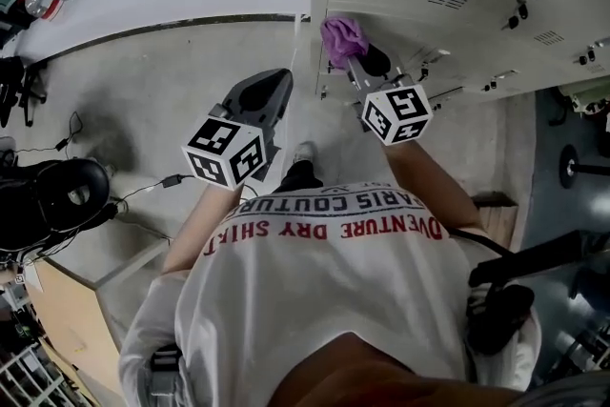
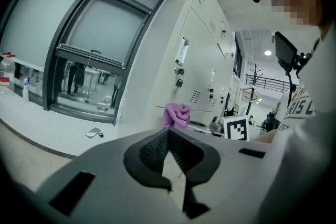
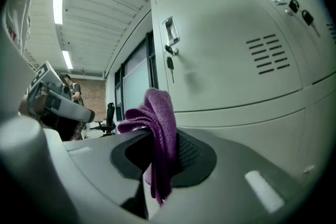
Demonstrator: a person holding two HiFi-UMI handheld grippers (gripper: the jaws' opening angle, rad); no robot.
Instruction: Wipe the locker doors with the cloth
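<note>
Right gripper [image 3: 161, 139] pinches the purple cloth [image 3: 157, 110], its bunched top just beside a locker door [image 3: 226, 44]; left gripper [image 2: 169, 132] hangs closed, empty, well apart.

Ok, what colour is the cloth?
Purple. The cloth shows best in the right gripper view, pinched in the right tongs.
</note>
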